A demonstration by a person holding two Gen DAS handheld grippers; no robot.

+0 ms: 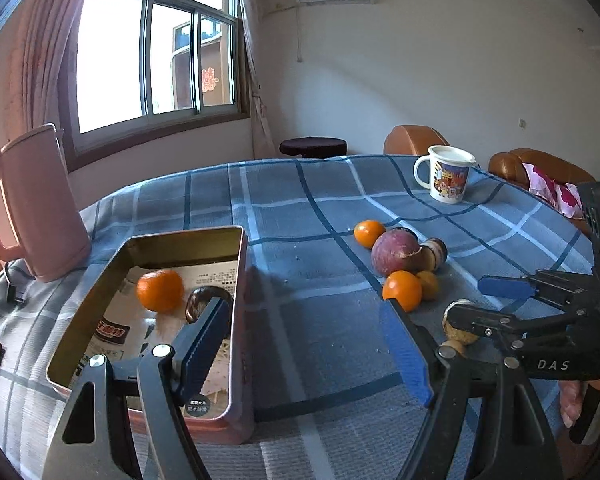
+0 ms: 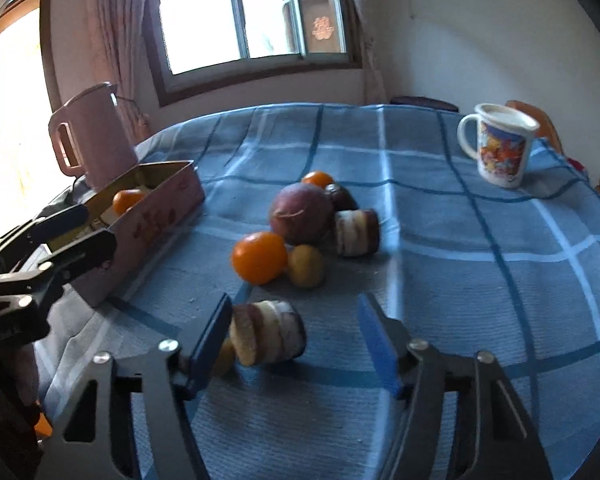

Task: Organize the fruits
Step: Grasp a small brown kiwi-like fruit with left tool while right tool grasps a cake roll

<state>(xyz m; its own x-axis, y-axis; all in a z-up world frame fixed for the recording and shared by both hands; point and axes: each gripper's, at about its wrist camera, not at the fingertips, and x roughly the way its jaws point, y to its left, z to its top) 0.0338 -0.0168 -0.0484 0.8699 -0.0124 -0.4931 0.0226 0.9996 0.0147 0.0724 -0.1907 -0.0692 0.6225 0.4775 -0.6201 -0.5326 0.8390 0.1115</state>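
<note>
A pink metal tin [image 1: 236, 320] [image 2: 156, 224] at the left holds an orange [image 1: 160, 290] [image 2: 126, 201] and a dark round fruit [image 1: 206, 300]. A pile on the cloth has a big purple fruit [image 1: 396, 256] [image 2: 300, 214], two oranges [image 1: 402, 290] [image 2: 259, 257], a small yellow fruit [image 2: 307, 266] and a striped piece [image 2: 356, 232]. My left gripper [image 1: 312, 344] is open, one finger over the tin. My right gripper [image 2: 296, 340] [image 1: 496, 302] is open around another striped brown-and-white piece [image 2: 268, 336] lying on the cloth.
A pink kettle [image 1: 32, 208] [image 2: 94, 132] stands behind the tin. A printed mug [image 1: 446, 174] [image 2: 500, 146] stands at the far right. The blue checked tablecloth [image 1: 300, 208] covers a round table; brown chairs [image 1: 416, 140] are beyond its far edge.
</note>
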